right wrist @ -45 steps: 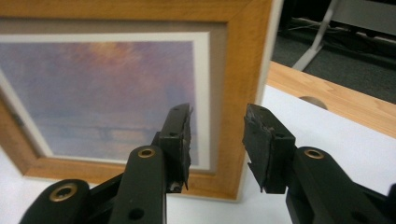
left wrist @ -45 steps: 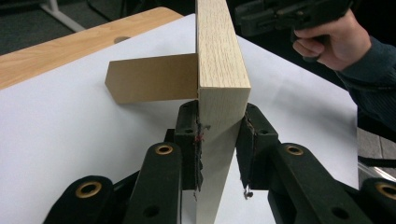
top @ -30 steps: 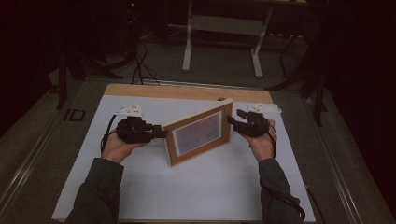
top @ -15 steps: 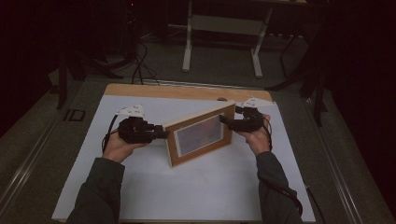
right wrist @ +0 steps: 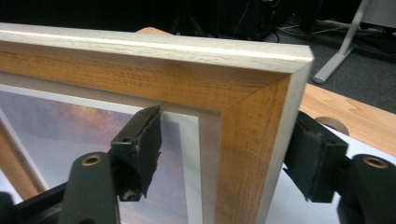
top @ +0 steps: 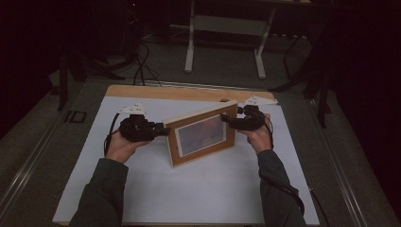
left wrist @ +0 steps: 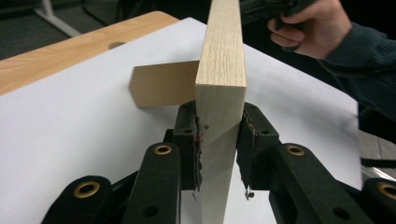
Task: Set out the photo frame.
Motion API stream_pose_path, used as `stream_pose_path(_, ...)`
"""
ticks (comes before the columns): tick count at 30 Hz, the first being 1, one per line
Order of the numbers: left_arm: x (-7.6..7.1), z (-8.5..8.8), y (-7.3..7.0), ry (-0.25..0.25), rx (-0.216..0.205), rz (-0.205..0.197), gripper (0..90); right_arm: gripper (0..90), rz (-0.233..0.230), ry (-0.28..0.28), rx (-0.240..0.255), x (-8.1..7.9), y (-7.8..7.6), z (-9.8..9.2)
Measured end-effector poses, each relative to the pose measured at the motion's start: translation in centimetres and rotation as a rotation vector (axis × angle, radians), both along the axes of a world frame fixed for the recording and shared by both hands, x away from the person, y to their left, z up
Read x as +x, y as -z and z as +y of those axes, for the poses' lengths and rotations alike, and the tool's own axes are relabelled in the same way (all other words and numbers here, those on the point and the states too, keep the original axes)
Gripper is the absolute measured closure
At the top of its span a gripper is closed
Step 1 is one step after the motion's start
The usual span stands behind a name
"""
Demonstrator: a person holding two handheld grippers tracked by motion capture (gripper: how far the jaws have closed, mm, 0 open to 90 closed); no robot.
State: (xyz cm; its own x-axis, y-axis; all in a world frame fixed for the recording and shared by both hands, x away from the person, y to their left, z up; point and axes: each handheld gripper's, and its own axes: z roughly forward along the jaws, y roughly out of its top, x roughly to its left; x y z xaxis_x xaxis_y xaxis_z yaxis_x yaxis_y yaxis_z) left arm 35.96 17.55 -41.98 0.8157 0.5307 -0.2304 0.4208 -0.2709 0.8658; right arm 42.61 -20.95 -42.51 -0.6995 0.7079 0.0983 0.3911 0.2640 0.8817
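Note:
A wooden picture frame [top: 201, 135] with a purplish picture stands upright on the white sheet [top: 213, 189], its brown back stand [left wrist: 161, 84] resting behind it. My left gripper [top: 163, 131] is shut on the frame's left side, and both pads [left wrist: 187, 140] press the pale edge [left wrist: 222, 51]. My right gripper [top: 228, 120] straddles the upper right corner [right wrist: 252, 107]. Its jaws have just been opening: one pad [right wrist: 140, 149] hangs in front of the glass with a gap, and the other sits behind the frame.
The white sheet covers a wooden table [top: 189, 92] with a round hole [top: 224, 100] near the far edge. Beyond it on the dark floor are a white-legged stand [top: 189, 47] and cables [top: 142, 66]. Both of the person's sleeved forearms come in from the bottom.
The right hand has moved left, closer to the frame, and its jaws now sit around the right corner. The left hand and the frame have stayed put.

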Motion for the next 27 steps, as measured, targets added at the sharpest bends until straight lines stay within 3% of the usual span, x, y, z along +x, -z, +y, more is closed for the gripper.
stream_pose_path(7,0.7,0.0,0.0,-0.051,0.004,0.002,72.2,35.4,0.016,0.041,0.009,0.0,-0.1,0.0)
stream_pose_path(17,1.2,0.5,0.0,-0.139,0.012,-0.033,72.6,40.2,0.024,0.070,0.027,0.2,-0.3,0.5)
stream_pose_path(27,1.9,0.7,0.5,-0.183,-0.025,-0.025,70.5,45.1,0.024,0.090,0.030,0.2,-0.1,0.7)
